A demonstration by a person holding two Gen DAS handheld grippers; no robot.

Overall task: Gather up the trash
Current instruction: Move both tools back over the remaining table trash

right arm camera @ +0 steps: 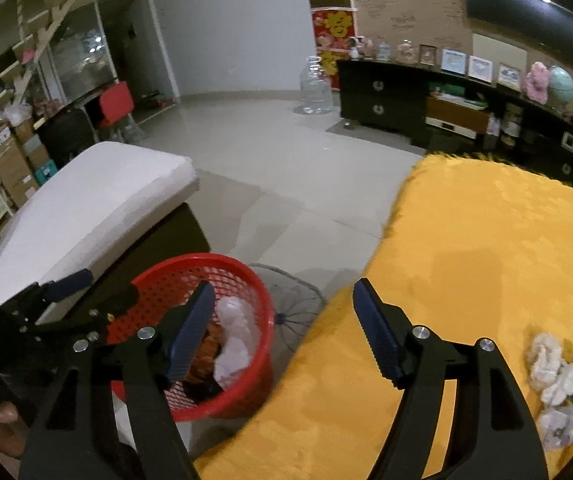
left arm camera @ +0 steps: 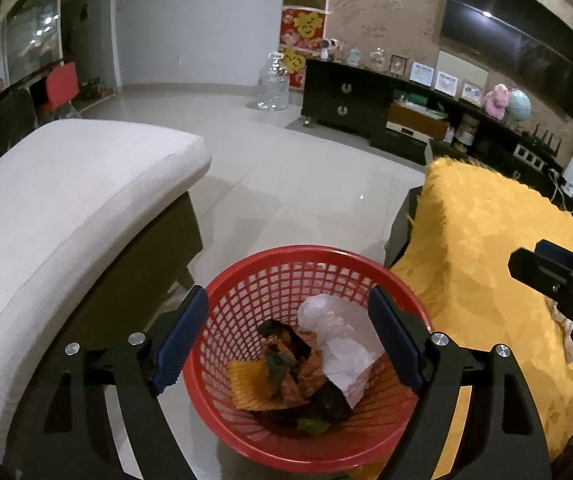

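Left gripper (left arm camera: 288, 340) hanging over the red basket (left arm camera: 246, 436), jaws spread wide, nothing between them. Inside the basket: white crumpled paper (left arm camera: 342, 344), orange and dark wrappers (left arm camera: 294, 364); basket standing on the floor between the white cushioned seat (left arm camera: 66, 208) and the yellow-covered table (right arm camera: 486, 260). Right gripper (right arm camera: 282, 328) also wide open and empty, above the table edge, with crumpled white trash (right arm camera: 554, 380) lying on the cloth to its right.
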